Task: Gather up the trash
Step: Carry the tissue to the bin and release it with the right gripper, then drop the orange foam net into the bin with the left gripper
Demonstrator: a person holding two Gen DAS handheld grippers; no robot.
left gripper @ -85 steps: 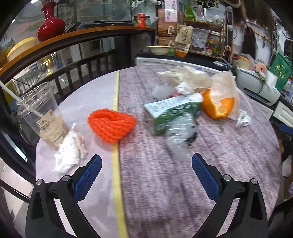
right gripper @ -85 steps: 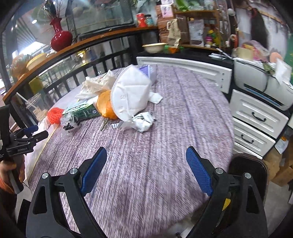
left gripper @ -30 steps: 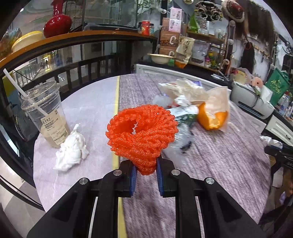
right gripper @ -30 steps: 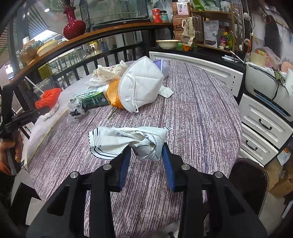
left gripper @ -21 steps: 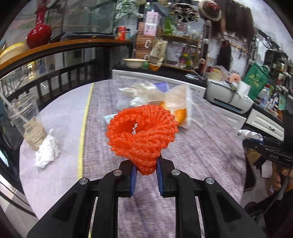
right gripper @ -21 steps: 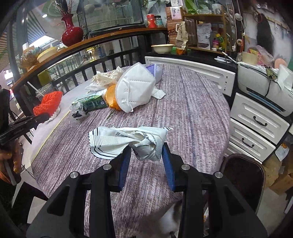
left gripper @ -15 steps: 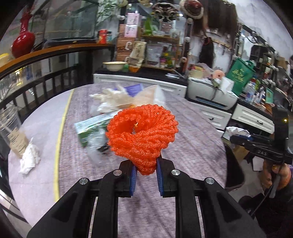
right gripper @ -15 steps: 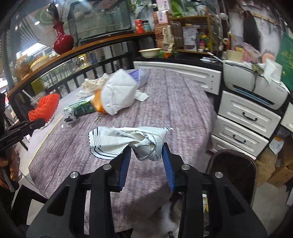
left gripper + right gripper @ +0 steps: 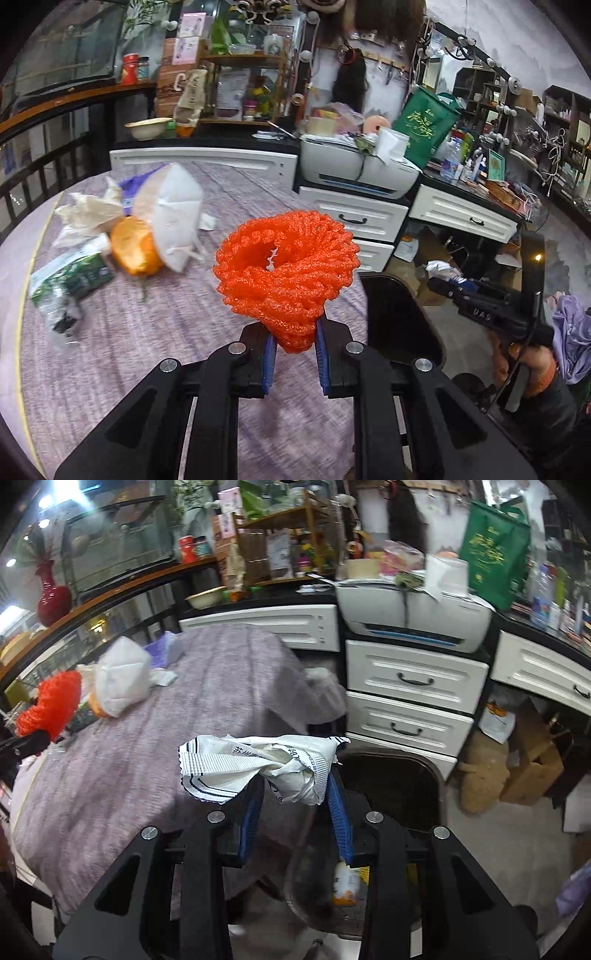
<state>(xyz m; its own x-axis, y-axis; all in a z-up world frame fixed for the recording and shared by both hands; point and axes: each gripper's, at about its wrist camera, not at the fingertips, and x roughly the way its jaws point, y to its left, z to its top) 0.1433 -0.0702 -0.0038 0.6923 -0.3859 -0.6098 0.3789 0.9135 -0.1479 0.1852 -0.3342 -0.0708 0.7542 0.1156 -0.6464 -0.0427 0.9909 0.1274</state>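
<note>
My left gripper (image 9: 293, 347) is shut on an orange foam fruit net (image 9: 286, 266), held above the right part of the round table (image 9: 147, 332). My right gripper (image 9: 295, 805) is shut on a crumpled white wrapper (image 9: 258, 766), held past the table's edge over a dark trash bin (image 9: 391, 794) on the floor. The bin (image 9: 399, 325) also shows beside the table in the left wrist view. Left on the table lie a white face mask (image 9: 173, 214), an orange peel (image 9: 135, 247), a green carton (image 9: 70, 273) and crumpled paper (image 9: 88, 210).
White drawer cabinets (image 9: 410, 694) with a printer (image 9: 413, 616) on top stand behind the bin. Cardboard boxes (image 9: 532, 771) sit on the floor to the right. A person's hand (image 9: 513, 354) holds the other gripper at the right of the left wrist view.
Both grippers have swung to the right with their loads, away from the table's middle. The bin and drawers have come into view; the cup and tissue have left the left wrist view.
</note>
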